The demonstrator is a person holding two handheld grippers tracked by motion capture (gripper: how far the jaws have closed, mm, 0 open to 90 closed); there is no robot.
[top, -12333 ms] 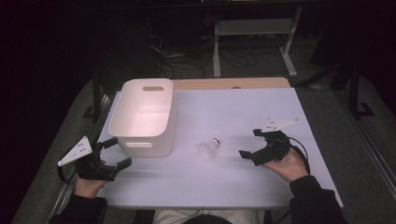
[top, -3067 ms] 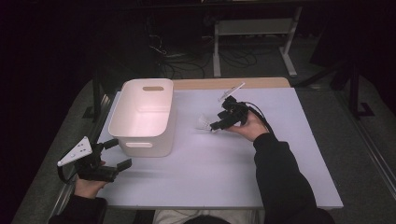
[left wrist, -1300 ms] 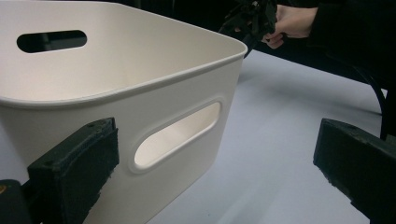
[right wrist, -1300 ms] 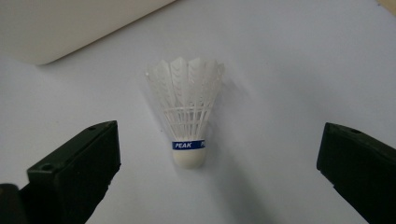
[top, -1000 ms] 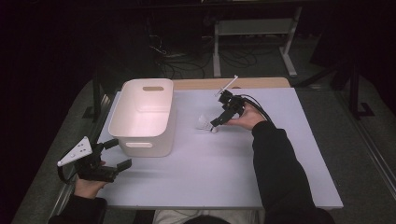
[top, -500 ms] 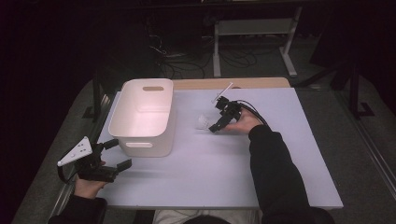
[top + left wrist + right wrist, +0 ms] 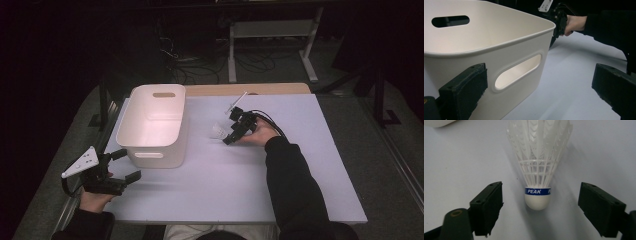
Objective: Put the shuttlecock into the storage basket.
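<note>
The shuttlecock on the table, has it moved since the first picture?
Yes. The shuttlecock now lies farther up the table, level with the middle of the white bin; before, it lay level with the bin's near end.

White metal stand (image 7: 270, 37) and cables (image 7: 187, 62) behind table (image 7: 310, 195).

Object: a white plastic shuttlecock (image 7: 537, 167) with a mesh skirt, a rounded white cap and a blue band printed "PEAK".
Pose: lying on its side on the pale lilac table top (image 7: 300, 165); in the right gripper view the cap points toward the camera and the skirt fans away.
Place: mid-table in the high view (image 7: 218, 132), right of the white rectangular plastic bin (image 7: 152, 125) and apart from it.
Contact: between two spread black jaws, with clear gaps on both sides; nothing grips it.
</note>
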